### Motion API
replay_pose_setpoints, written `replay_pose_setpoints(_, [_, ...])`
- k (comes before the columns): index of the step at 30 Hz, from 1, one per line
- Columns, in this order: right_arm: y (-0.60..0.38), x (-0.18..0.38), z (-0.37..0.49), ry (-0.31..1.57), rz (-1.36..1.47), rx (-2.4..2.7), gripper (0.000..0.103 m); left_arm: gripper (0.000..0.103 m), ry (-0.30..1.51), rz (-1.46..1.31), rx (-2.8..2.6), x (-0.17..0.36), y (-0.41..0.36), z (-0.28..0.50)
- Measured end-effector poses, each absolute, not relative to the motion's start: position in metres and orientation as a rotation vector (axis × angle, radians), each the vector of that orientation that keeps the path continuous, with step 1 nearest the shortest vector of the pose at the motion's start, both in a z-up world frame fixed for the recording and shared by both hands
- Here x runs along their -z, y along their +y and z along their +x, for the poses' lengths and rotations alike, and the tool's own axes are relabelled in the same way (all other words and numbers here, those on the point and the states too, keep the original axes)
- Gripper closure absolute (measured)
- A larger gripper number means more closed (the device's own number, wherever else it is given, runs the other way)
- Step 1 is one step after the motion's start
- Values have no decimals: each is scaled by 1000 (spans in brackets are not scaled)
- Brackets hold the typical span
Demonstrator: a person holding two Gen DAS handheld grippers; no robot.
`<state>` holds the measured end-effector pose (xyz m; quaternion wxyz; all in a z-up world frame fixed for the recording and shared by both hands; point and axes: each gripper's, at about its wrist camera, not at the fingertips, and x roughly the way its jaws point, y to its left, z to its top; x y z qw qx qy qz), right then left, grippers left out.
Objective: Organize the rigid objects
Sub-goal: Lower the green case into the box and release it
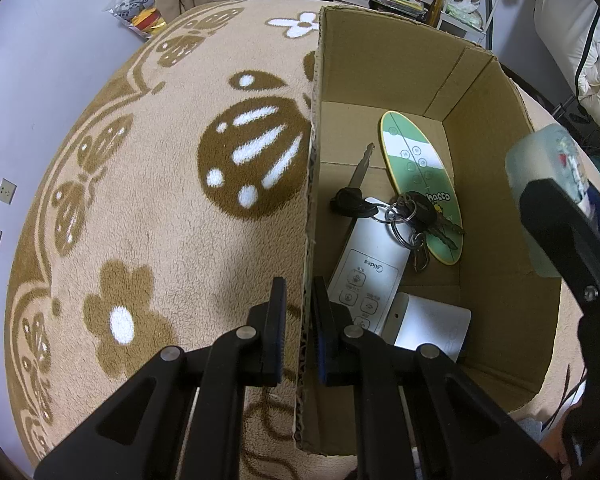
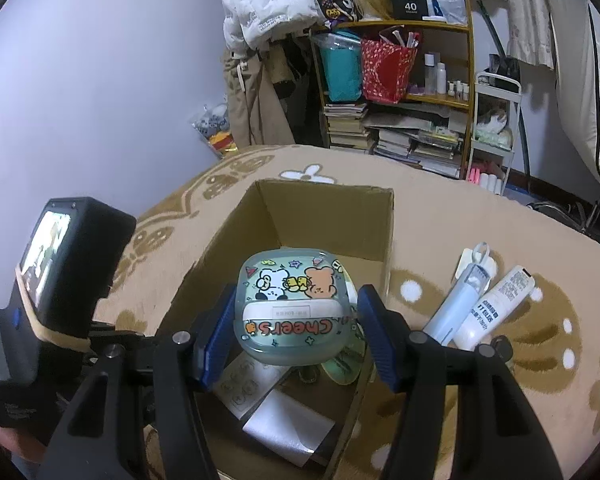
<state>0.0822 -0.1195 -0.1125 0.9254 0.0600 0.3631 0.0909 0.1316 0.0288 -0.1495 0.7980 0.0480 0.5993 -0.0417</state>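
Left gripper (image 1: 300, 328) pinches the left wall of the cardboard box (image 1: 384, 64). Right gripper (image 2: 296, 336) clamps the cartoon container (image 2: 294, 306) above the box. Risk: dropped from here, it could hit the keys (image 1: 404, 216) and remote (image 1: 364, 276); pinched wall may buckle.

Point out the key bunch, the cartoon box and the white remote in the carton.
key bunch (image 1: 404, 216), left wrist view, on the rings.
cartoon box (image 2: 294, 312), right wrist view, on its lid.
white remote (image 1: 366, 276), left wrist view, on its face.
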Motion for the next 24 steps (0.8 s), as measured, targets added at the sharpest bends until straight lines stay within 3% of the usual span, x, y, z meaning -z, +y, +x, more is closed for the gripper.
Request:
replay_pose_setpoints(18, [-122, 105, 83, 728, 114, -160, 38, 90, 1289, 100, 93, 151, 29, 131])
replay_pose_setpoints(21, [-128, 99, 83, 713, 107, -130, 30, 89, 1289, 118, 88, 152, 28, 130])
replay_pose_setpoints(23, [-133, 95, 82, 690, 92, -100, 16, 89, 1290, 116, 87, 151, 28, 130])
replay_pose_setpoints(24, [-136, 93, 81, 678, 88, -88, 14, 89, 1292, 114, 88, 152, 28, 130])
